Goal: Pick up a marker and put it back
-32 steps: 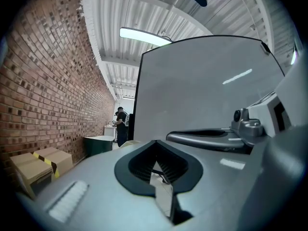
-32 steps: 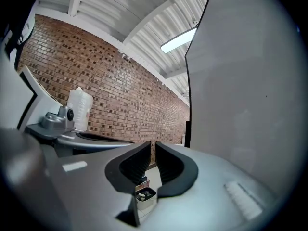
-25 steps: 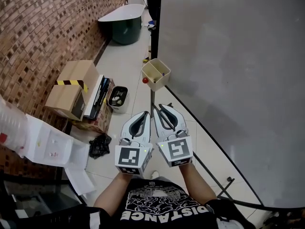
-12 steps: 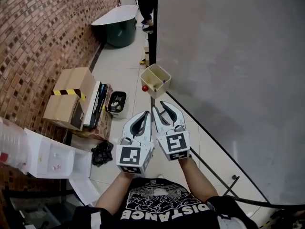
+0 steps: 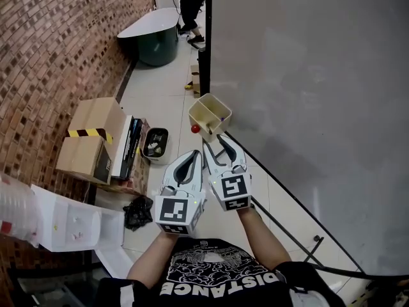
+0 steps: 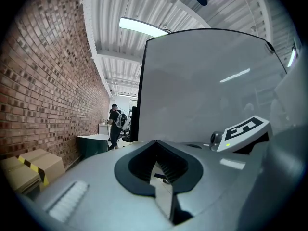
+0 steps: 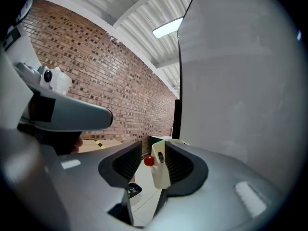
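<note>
1. One grey whiteboard [image 5: 307, 94] filled the right side of the head view.
2. There were two grippers, side by side and pointing level. The right gripper [image 5: 218, 143] had just been opening. Its jaws stood wide apart and gripped nothing.
3. The left gripper [image 5: 193, 152] had its jaw tips together, with only bare floor showing through the hollow behind them. It held nothing.
4. One beige holder [image 5: 203, 121] hung on the whiteboard's edge. In the right gripper view it showed in the gap between the spread jaws, just ahead of the tips. Whether they touched it could not be told.
5. One red ball [image 5: 195, 128] sat at the holder's left side.
6. One dark speck [image 5: 220, 116] lay inside the holder. It may have been the marker, but it was too small to tell.
</note>
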A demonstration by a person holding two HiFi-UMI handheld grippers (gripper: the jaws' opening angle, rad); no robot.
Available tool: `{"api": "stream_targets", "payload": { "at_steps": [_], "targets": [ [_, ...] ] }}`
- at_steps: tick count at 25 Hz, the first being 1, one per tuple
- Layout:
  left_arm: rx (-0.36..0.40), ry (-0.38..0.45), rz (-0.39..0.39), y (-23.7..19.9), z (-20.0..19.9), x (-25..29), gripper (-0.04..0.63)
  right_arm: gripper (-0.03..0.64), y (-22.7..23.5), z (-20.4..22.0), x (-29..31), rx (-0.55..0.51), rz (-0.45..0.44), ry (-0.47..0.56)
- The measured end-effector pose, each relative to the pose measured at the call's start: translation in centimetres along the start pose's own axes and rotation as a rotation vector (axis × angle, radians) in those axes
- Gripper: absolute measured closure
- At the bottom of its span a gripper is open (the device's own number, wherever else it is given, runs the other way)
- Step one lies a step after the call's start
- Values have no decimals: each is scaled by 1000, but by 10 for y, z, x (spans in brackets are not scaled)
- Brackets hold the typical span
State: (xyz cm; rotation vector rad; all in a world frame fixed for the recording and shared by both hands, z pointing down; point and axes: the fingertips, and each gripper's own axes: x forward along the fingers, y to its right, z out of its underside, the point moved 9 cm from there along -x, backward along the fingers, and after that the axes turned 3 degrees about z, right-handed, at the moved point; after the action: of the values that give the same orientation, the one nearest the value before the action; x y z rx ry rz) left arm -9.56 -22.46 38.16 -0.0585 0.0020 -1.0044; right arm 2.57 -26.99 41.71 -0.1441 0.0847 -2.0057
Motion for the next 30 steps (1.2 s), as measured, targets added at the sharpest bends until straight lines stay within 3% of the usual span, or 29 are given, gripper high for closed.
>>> {"api": "stream_targets", "payload": {
  "at_steps": [13,21,30],
  "targets": [
    [9,-7,-3,-16,5,11,591,500,7,23,38,-4,26,-54],
    [12,-7,-13,-23,-1,12,591,571,11,20,46,-39,53,-69],
    [8,5,-19,-23,-5,11,591,584,11,19,46,-79,73,-87]
  ]
}}
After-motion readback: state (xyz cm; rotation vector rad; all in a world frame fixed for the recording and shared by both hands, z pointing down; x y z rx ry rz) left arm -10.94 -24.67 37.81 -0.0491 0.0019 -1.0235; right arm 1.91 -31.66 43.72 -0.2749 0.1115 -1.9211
